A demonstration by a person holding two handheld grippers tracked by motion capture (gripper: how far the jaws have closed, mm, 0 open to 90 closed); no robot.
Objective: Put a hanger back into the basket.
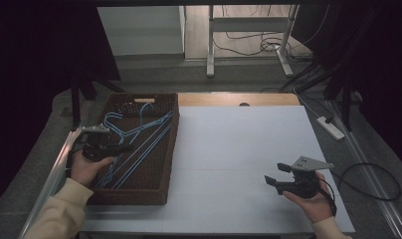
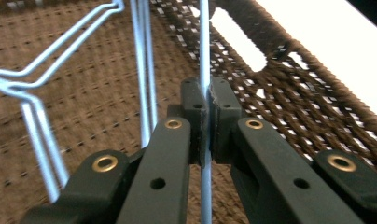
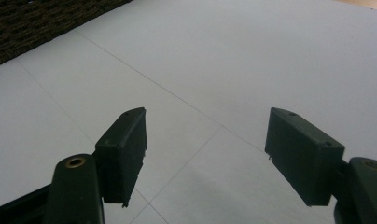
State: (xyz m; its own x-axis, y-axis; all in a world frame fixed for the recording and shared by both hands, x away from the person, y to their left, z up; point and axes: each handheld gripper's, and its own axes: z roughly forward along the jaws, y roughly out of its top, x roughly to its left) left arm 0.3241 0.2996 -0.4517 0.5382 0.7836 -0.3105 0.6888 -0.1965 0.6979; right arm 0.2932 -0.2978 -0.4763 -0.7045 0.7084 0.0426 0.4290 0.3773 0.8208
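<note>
The white worktop (image 1: 239, 149) lies bare between the woven basket (image 1: 170, 149) and the right hand-held gripper (image 1: 278, 175), giving wide passage. Inside the basket, crossed blue wire hangers (image 1: 139, 137) and its raised walls crowd the left hand-held gripper (image 1: 123, 148), seemingly leaving little room.

hangers (image 1: 139, 137): light blue wire, plain
basket (image 1: 161, 164): dark brown, woven pattern
left gripper (image 2: 207, 100): black, brass-coloured rivets
right gripper (image 3: 205, 140): black
table top (image 1: 249, 159): white, thin grid lines
sleeves (image 1: 59, 214): cream

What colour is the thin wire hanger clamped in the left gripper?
Light blue; the thin wire hanger shows best in the left gripper view, pinched between the black jaws.
</note>
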